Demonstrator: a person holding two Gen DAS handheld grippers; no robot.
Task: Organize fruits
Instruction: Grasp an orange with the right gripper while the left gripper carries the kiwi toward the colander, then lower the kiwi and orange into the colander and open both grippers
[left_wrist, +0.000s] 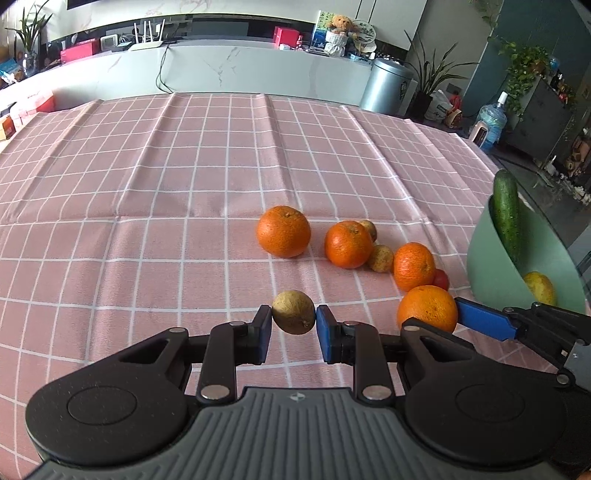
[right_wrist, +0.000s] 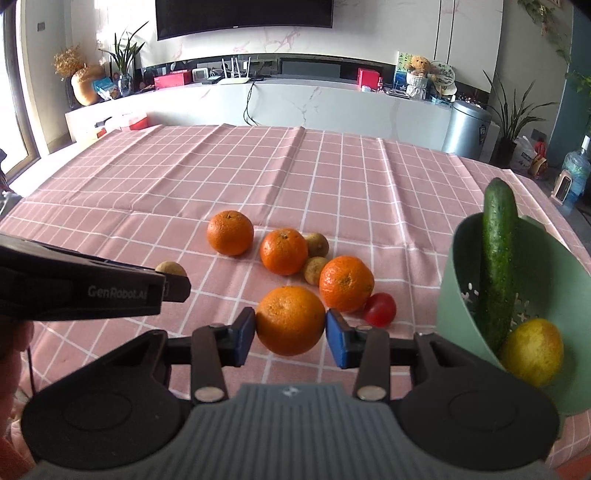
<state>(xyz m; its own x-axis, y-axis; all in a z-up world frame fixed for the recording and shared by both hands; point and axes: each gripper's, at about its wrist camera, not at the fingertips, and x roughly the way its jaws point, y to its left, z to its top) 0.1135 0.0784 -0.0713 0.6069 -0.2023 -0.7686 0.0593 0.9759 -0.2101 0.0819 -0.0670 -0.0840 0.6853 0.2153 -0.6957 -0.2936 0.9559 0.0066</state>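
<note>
My left gripper (left_wrist: 294, 330) is shut on a small brown fruit (left_wrist: 294, 312), held just above the pink checked cloth; it also shows in the right wrist view (right_wrist: 170, 268). My right gripper (right_wrist: 290, 332) is shut on an orange (right_wrist: 290, 319), also seen in the left wrist view (left_wrist: 427, 308). Three more oranges (right_wrist: 230, 232) (right_wrist: 283, 251) (right_wrist: 346, 283), two small brown fruits (right_wrist: 317, 244) (right_wrist: 314, 270) and a red tomato (right_wrist: 379, 309) lie on the cloth. A green colander (right_wrist: 469, 295) at the right holds a cucumber (right_wrist: 498, 266) and a yellow fruit (right_wrist: 532, 350).
The pink checked tablecloth (right_wrist: 184, 192) covers the table, with its far edge near a white counter (right_wrist: 332, 107). The colander also shows in the left wrist view (left_wrist: 487, 266) at the table's right edge. A metal bin (right_wrist: 467, 129) stands beyond the table.
</note>
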